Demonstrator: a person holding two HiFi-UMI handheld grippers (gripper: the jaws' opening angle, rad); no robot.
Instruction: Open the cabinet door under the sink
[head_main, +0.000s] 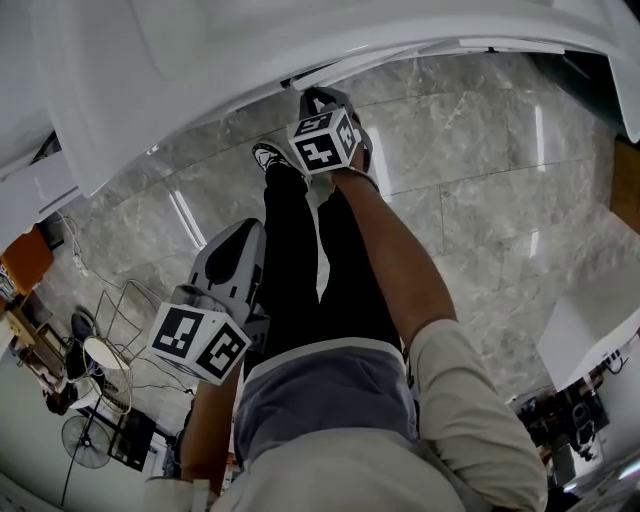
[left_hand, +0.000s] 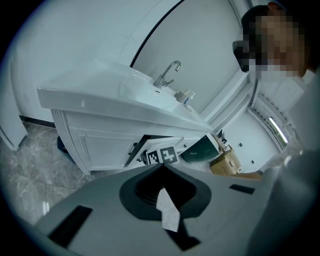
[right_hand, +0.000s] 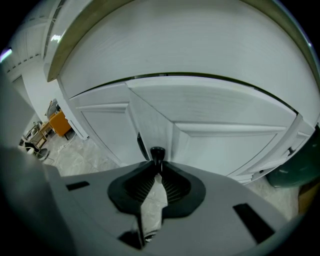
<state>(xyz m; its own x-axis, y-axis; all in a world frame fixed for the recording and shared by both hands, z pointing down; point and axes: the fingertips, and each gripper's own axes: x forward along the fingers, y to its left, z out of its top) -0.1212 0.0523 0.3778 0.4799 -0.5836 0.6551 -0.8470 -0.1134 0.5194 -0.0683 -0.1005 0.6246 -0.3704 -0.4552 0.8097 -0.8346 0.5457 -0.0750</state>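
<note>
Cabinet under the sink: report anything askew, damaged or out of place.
Only the door stands out: it hangs ajar, with a dark gap beside it in the left gripper view. The right gripper has its jaws shut on the door's black knob. No spill or damage shows.

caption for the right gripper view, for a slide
Right gripper clamped on the dark knob of the white cabinet door, which stands ajar.

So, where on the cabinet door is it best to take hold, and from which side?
Grip the small black knob on the cabinet door, coming straight from the front. It stands out from the flat panel, and its wider head should keep closed jaws from slipping. The right gripper holds it this way.
</note>
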